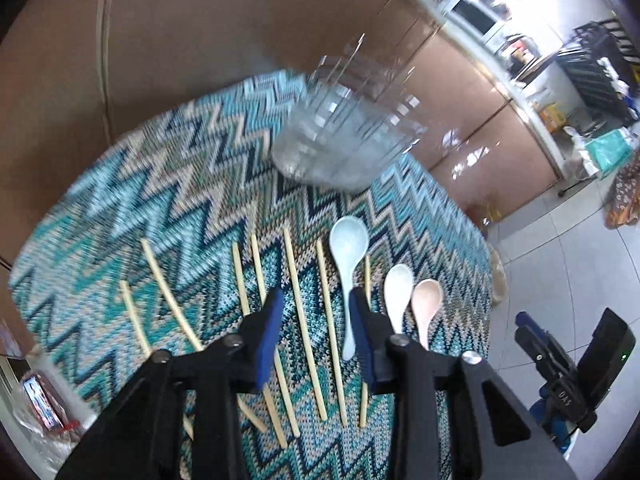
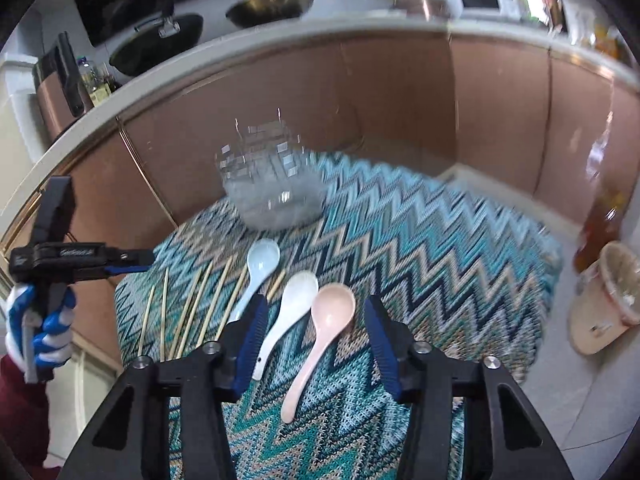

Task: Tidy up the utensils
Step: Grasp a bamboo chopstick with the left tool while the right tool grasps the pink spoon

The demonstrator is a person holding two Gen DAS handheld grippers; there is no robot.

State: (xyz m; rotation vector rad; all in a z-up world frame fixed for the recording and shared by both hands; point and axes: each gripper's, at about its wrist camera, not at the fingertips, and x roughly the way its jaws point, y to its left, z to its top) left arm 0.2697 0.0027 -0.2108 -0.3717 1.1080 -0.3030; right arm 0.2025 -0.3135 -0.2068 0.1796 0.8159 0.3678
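Left wrist view: the left claw (image 1: 316, 308) hangs open over a desk (image 1: 160, 184) covered in a blue zigzag cloth, nothing between its blue pads. Wooden chopsticks (image 1: 294, 300) lie side by side below it, with a pale blue spoon (image 1: 347, 264), a white spoon (image 1: 398, 292) and a pink spoon (image 1: 426, 306) to their right. A clear glass bowl (image 1: 344, 140) stands further back. Right wrist view: the right claw (image 2: 316, 322) is open above the white and pink spoons, gripping nothing. A gloved hand (image 2: 40, 328) holds the other claw at the left
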